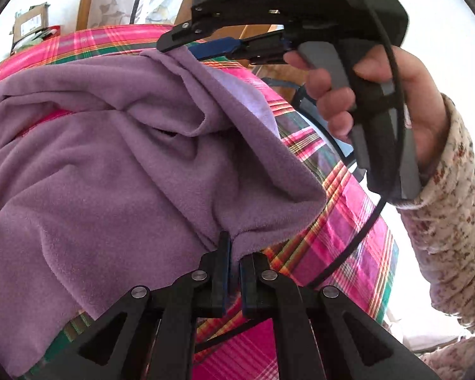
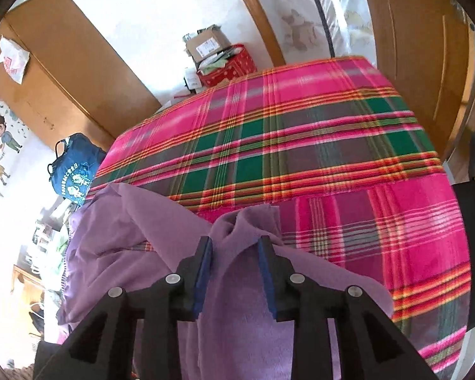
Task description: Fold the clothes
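The left tool (image 1: 234, 266) pinches the purple fleece garment's (image 1: 110, 164) hem at lower centre, anchoring it on the plaid-covered bench (image 2: 300, 133), while the right tool (image 2: 236, 247) straddles a fold, jaws spread.

Both views were lit by strong daylight. Pale walls and the background on the right of the left wrist view were blown out to white. Soft shadows were cast in the folds of the purple garment (image 1: 117, 164). Heavy fisheye bending was seen towards dark, vignetted corners. Slight blur was noted on the plaid cover (image 2: 332, 145) and far clutter.
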### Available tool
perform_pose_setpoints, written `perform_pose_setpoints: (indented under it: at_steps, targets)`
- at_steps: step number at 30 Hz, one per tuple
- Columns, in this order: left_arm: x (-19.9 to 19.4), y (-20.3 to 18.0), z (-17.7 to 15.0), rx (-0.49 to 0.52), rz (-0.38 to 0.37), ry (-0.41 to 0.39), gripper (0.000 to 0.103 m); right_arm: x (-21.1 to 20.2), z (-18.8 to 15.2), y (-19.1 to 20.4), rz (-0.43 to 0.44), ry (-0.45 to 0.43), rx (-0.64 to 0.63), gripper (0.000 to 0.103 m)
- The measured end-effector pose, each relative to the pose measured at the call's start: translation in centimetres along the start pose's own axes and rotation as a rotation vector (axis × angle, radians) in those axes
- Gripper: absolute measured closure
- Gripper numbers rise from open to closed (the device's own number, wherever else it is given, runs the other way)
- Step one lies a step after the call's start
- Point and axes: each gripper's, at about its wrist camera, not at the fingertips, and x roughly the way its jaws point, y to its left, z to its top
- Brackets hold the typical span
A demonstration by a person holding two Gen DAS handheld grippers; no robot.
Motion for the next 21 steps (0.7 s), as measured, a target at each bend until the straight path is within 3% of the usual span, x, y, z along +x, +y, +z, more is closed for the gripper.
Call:
perform_pose_setpoints:
  at_steps: [6,10,13,21]
  targets:
    - [-0.1,0.5,0.2,-0.013,-0.007,-0.002,0.098,1.3,1.1,-0.4,-0.048,0.041,0.018,0.073]
    - [0.0,0.6,0.2,-0.022,-0.010,-0.001,0.098,1.3,0.9,-0.3,-0.026,0.041,0.018,0.091]
    - [0.0,0.6,0.2,-0.025,-0.009,-0.002,0.098,0.7,0.6,-0.5,-0.023,0.021,0.026,0.096]
    - [-0.2,0.9,0.1,-0.040,-0.009,-0.001,0.098,-2.1,-0.1,-0.8,-0.024,-0.060,0.027,0.098]
